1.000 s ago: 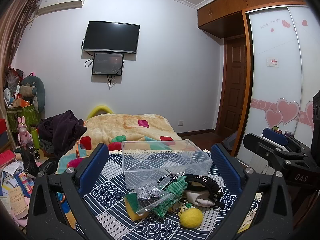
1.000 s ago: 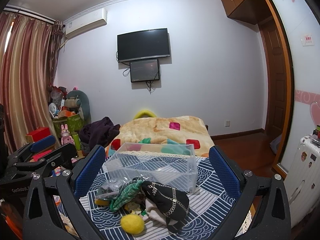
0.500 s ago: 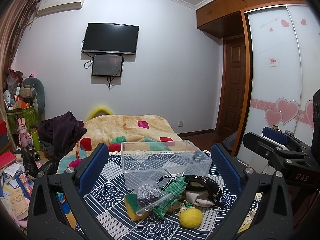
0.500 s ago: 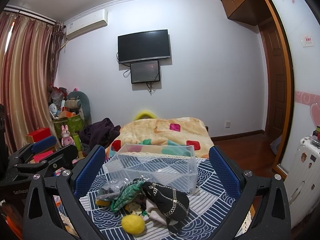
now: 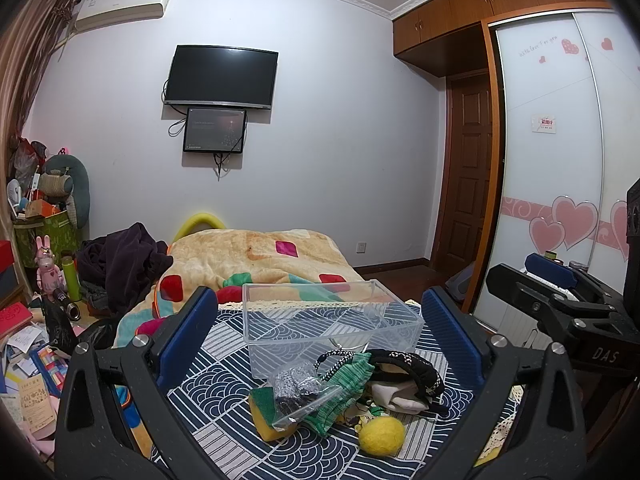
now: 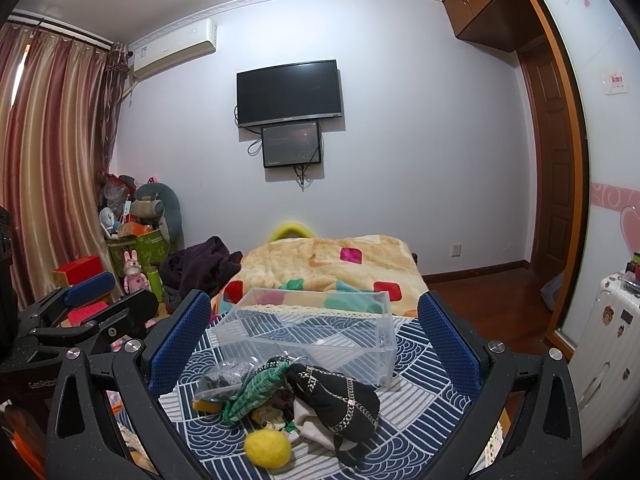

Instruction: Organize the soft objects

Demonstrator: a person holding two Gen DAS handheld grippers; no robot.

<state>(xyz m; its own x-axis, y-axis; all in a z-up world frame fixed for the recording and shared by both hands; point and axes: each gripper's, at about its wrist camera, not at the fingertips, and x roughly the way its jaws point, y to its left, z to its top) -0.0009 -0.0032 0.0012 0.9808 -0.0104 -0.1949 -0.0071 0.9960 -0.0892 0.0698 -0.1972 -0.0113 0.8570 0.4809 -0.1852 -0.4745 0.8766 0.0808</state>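
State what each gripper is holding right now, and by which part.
Nothing is held. The left gripper and right gripper are both open and empty, above the pile of soft items.

My fingers (image 5: 188, 328) wear rough blue rubbery pads on matt black speckled plastic frames (shiny metal screws). The bin (image 5: 328, 320) is clear glossy plastic. The tablecloth (image 5: 224, 384) is printed matt cloth with a lace edge. The ball (image 5: 381, 433) looks fuzzy, like felt. A glossy plastic bag (image 5: 298, 394) lies on a spongy yellow pad (image 5: 262, 416).
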